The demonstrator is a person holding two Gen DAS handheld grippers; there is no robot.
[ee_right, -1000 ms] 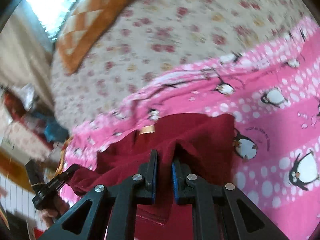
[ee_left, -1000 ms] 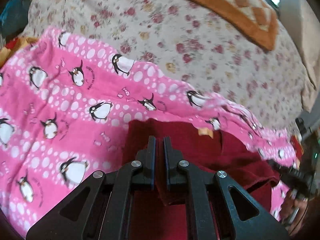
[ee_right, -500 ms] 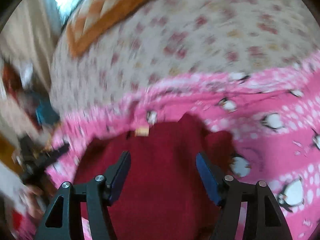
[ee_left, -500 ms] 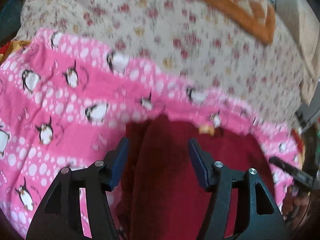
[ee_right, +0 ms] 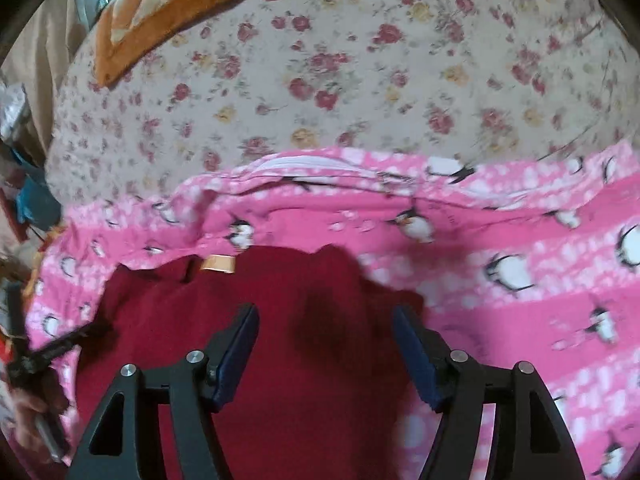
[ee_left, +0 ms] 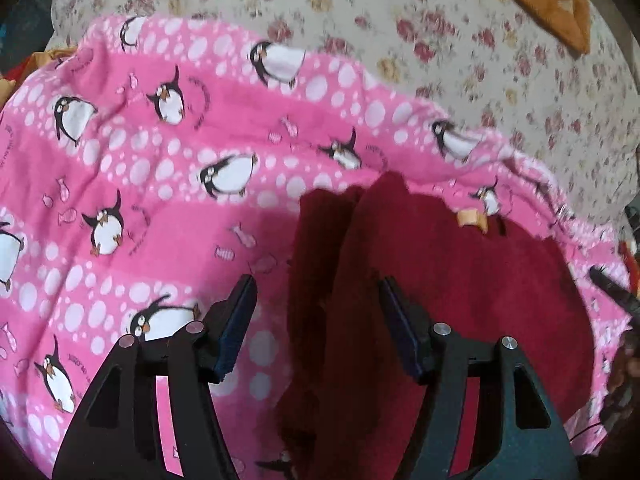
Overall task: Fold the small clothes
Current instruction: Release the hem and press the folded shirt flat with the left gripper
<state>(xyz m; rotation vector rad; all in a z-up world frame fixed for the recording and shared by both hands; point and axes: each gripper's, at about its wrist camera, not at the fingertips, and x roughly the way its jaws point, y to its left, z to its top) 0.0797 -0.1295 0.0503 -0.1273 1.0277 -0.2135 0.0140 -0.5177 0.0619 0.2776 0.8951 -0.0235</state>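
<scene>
A small dark red garment (ee_left: 460,280) lies on a pink penguin blanket (ee_left: 140,200), with an orange label (ee_left: 472,218) at its far edge. In the left wrist view its left side is doubled over into a raised fold. My left gripper (ee_left: 316,284) hangs just above that fold with its jaws opening; the fold runs between the fingers and the pads do not press it. In the right wrist view the same garment (ee_right: 280,288) and label (ee_right: 218,264) show, and my right gripper (ee_right: 326,312) stands open over the garment's right part, gripping nothing.
The pink blanket (ee_right: 520,312) lies on a floral bedsheet (ee_right: 360,80). An orange patterned cushion (ee_right: 168,4) rests at the far side of the bed. Clutter and a hand holding a black tool (ee_right: 48,352) show at the left edge of the right wrist view.
Both grippers were shut on bunched red cloth a second ago and have since let go and opened wide. The garment now lies flatter on the blanket, and the left gripper has sunk closer to it.
</scene>
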